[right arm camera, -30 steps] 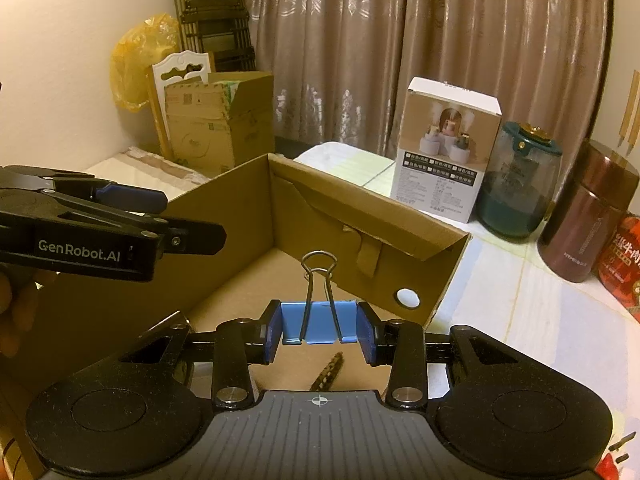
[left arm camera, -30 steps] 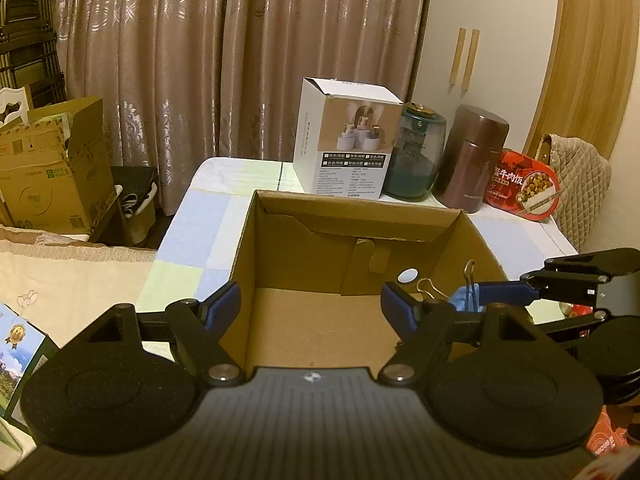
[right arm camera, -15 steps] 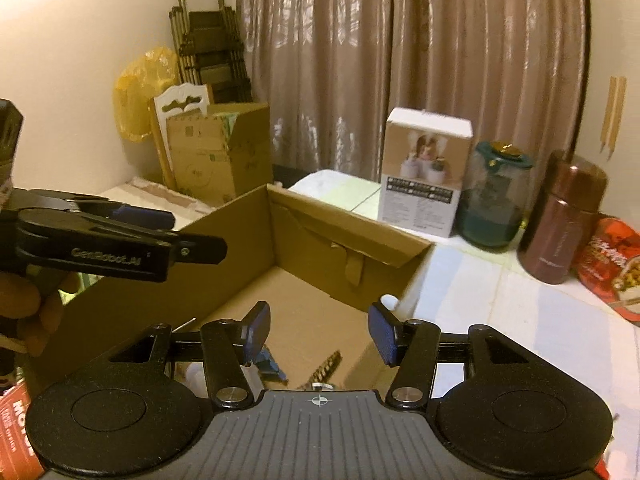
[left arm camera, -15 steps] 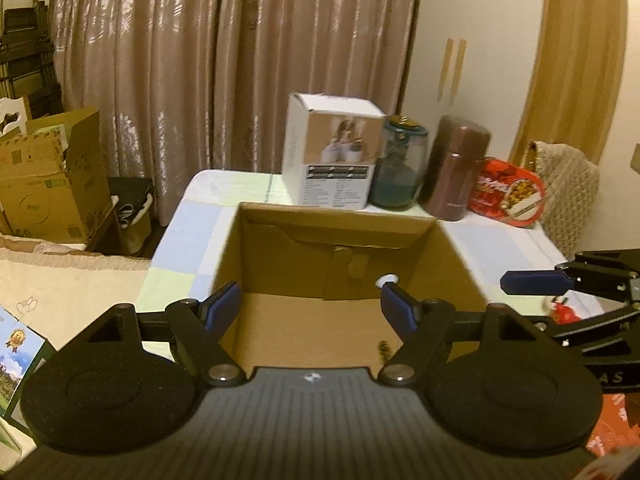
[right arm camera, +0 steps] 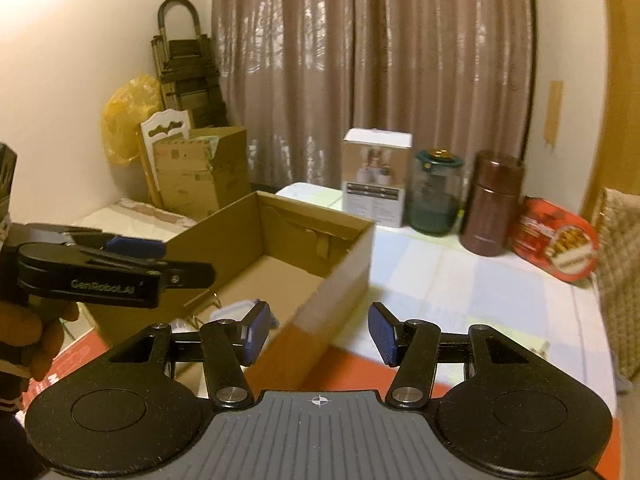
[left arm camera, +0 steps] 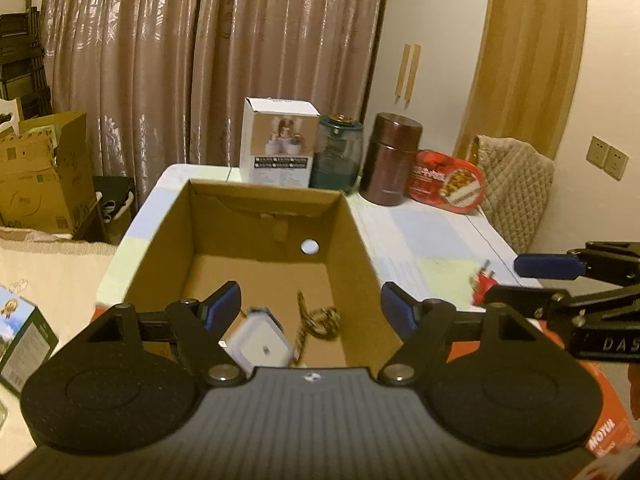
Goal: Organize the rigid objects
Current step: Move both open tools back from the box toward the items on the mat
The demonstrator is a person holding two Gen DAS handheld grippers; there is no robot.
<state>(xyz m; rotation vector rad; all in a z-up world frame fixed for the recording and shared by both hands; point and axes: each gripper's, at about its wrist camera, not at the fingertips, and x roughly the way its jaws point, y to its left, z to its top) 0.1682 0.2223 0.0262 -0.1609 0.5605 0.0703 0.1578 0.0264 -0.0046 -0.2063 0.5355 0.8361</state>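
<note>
Two hand-held grippers, both with jaws apart and nothing between them. Left hand-held gripper (left arm camera: 311,307) hangs over the near end of the open cardboard box (left arm camera: 362,248); right hand-held gripper (right arm camera: 319,328) sits over the box's right wall and near corner, angled toward the surface (right arm camera: 472,280) beyond. Box contents, as far as visible — one white square item (left arm camera: 262,346) on the floor near the front wall, one brown patterned coiled piece (left arm camera: 320,318) just beside it; a wire loop shows near the front in the right view, too blurred to name. One small red object (left arm camera: 484,280) lies on the surface to the right of the box, apart from its wall, close beneath the right gripper's fingers as seen from the left view. Judged step: fetching the next loose piece, most likely that red one. To do it well — bring the right jaws down straddling the object squarely, close only once both pads flank it, lift clear of the box wall before carrying over, and release low inside so nothing bounces out.
</note>
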